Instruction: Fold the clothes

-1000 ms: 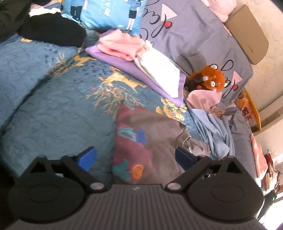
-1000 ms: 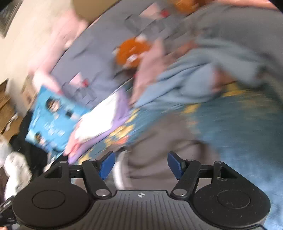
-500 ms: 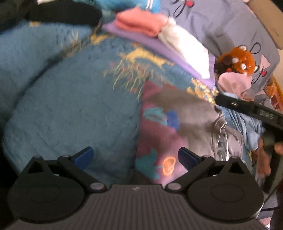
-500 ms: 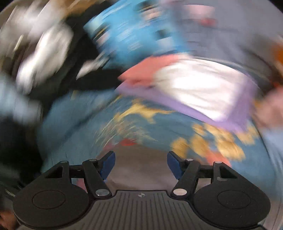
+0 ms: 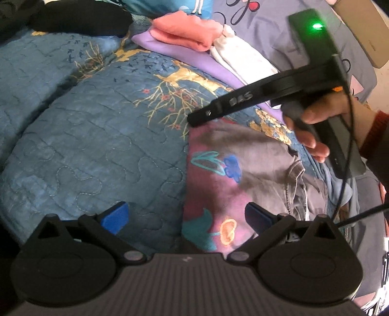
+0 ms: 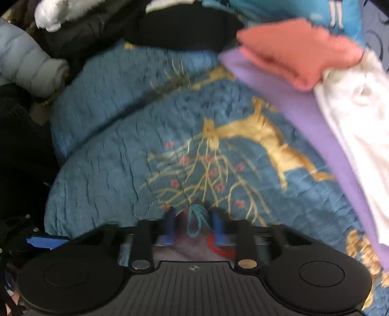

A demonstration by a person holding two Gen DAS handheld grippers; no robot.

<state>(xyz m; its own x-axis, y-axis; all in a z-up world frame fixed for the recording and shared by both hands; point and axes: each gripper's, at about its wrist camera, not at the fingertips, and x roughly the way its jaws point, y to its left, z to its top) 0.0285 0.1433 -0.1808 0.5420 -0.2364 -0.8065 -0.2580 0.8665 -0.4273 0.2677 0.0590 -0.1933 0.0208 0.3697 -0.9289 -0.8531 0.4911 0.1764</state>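
A maroon and grey printed garment (image 5: 233, 170) lies on the blue quilt (image 5: 97, 145). My left gripper (image 5: 187, 216) is open over its near left edge, empty. My right gripper (image 6: 194, 224) shows in the left wrist view (image 5: 194, 119) with its tip at the garment's far corner. In its own view the blue fingers (image 6: 169, 226) are narrowed around that corner (image 6: 194, 218), with a gap still between them.
A folded stack of purple (image 5: 194, 63), coral (image 5: 187, 30) and white (image 5: 243, 58) clothes lies at the back of the quilt. Black clothing (image 5: 80, 19) lies at far left. Unfolded blue-grey clothes (image 5: 345, 194) pile at right.
My right gripper swung left to the garment's far corner and its fingers closed in from wide open. My left gripper moved closer over the garment's near edge.
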